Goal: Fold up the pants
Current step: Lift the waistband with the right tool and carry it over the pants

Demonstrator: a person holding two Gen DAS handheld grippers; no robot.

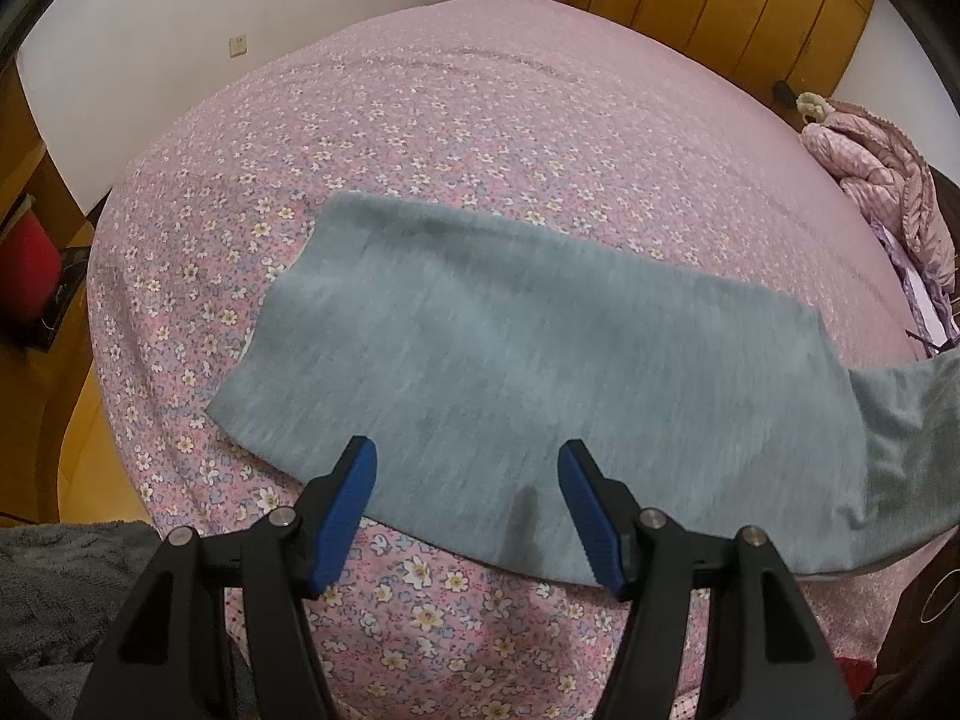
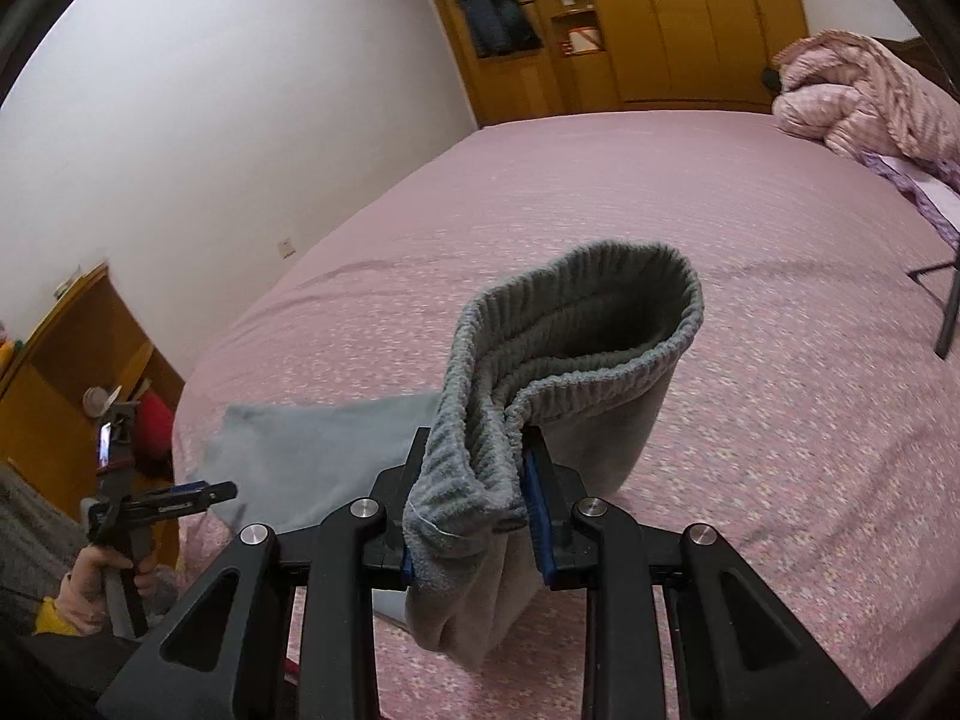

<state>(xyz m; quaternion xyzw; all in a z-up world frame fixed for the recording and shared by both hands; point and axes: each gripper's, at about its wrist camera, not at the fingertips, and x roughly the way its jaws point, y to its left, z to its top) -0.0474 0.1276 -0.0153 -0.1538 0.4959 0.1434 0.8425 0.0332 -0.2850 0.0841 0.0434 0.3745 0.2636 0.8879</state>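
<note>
At the far left of the right wrist view, the left gripper (image 2: 201, 495) was seen held in a hand (image 2: 99, 579) beside the near edge of the bed (image 2: 660, 192). In the left wrist view its blue-padded fingers (image 1: 351, 516) were spread well apart, with nothing clamped between them. The grey pants (image 1: 510, 372) were spread flat on the flower-patterned bed cover just beyond those fingers, and the near edge of the cloth was crossed by the gap between the fingertips. Whether the pads touched the cloth could not be told. From there the flat part was seen to run across the bed to the right, where the fabric was lifted off the cover and drawn out of the picture at the right edge.

In the right wrist view, the right gripper (image 2: 477, 510) was closed on the ribbed waistband (image 2: 576, 324) of the pants, bunched layers of it being pinched between the two blue pads. The waistband was held up off the bed, its opening gaping upward beyond the fingertips, while grey cloth was left hanging below the fingers. To the left of it, the flat part of the pants (image 2: 312, 444) was seen lying on the bed between the two grippers. A rumpled pink quilt (image 2: 864, 96) was piled at the far right corner of the bed.
</note>
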